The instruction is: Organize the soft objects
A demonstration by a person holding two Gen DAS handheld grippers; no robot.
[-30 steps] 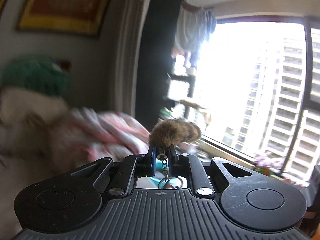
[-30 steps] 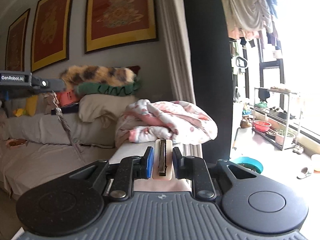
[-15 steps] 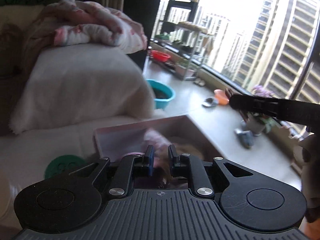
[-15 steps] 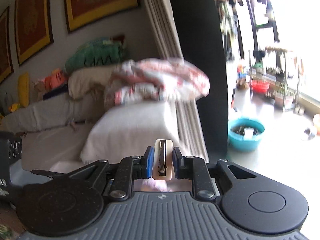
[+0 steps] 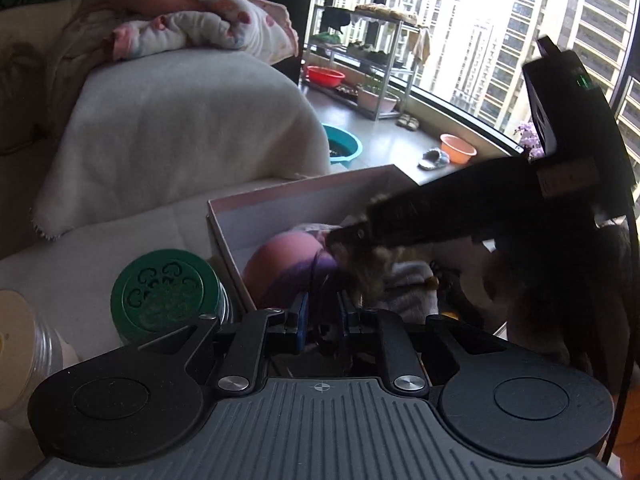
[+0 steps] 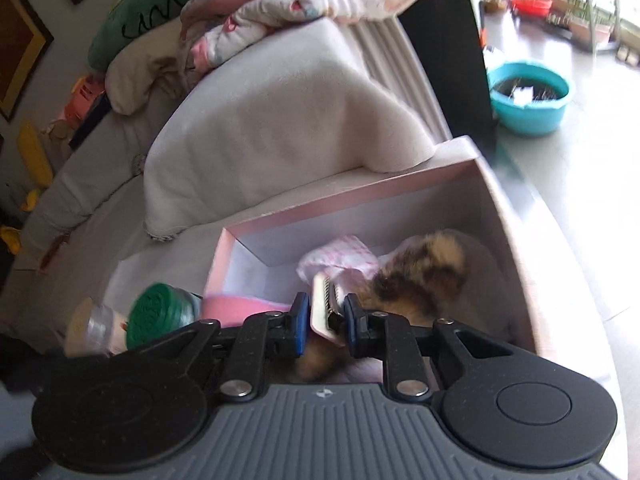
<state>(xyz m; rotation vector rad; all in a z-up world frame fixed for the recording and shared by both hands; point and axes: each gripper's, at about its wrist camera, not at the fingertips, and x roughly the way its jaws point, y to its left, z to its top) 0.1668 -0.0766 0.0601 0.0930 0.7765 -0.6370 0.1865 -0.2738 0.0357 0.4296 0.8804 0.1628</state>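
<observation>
An open pink box sits on the sofa seat. A pink plush ball, a checked pink cloth and a brown spotted furry tail lie in it. My left gripper hangs low over the near edge of the box. It is shut, with the tail's thin dark chain running down between its pads. My right gripper is shut on a cream clip with dark teeth, just above the tail. In the left wrist view the right gripper reaches in from the right.
A green-lidded jar and a clear jar stand left of the box. Behind it are a white blanket and a flowered quilt. On the floor to the right sits a teal basin.
Both grippers have tipped down from facing the room and sunk to the box. The furry tail went from hanging in the air to lying inside. The right gripper still carries the clip.
</observation>
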